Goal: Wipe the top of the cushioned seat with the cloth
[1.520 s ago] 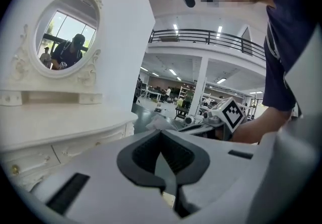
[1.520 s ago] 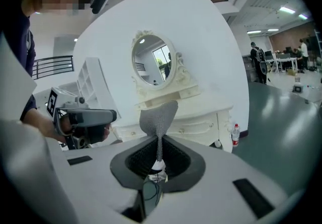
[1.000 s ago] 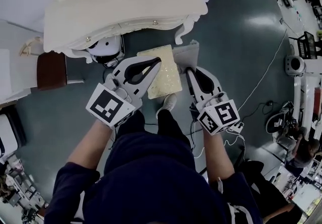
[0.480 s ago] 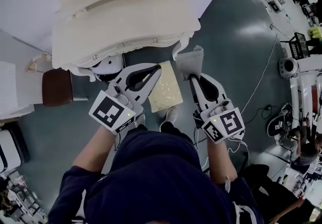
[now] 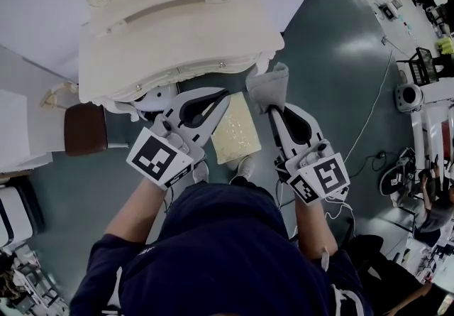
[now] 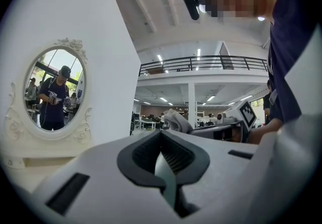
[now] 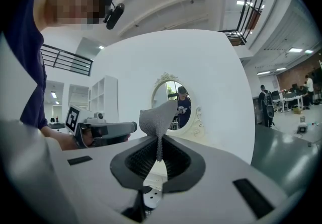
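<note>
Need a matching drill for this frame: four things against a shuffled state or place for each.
Things:
1. cloth
2. seat
3. left tongs
4. mirror

States or places:
A. shut, nothing between them
B. oval, in a cream frame
C. pinched in the right tongs
D. cream, low between the two grippers in the head view

Pairs: 1-C, 2-D, 3-A, 4-B

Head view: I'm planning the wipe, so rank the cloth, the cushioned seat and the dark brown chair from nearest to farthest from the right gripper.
1. cloth: pinched at the tips of the right gripper.
2. cushioned seat: just to that gripper's left.
3. dark brown chair: far left, past the left gripper.
</note>
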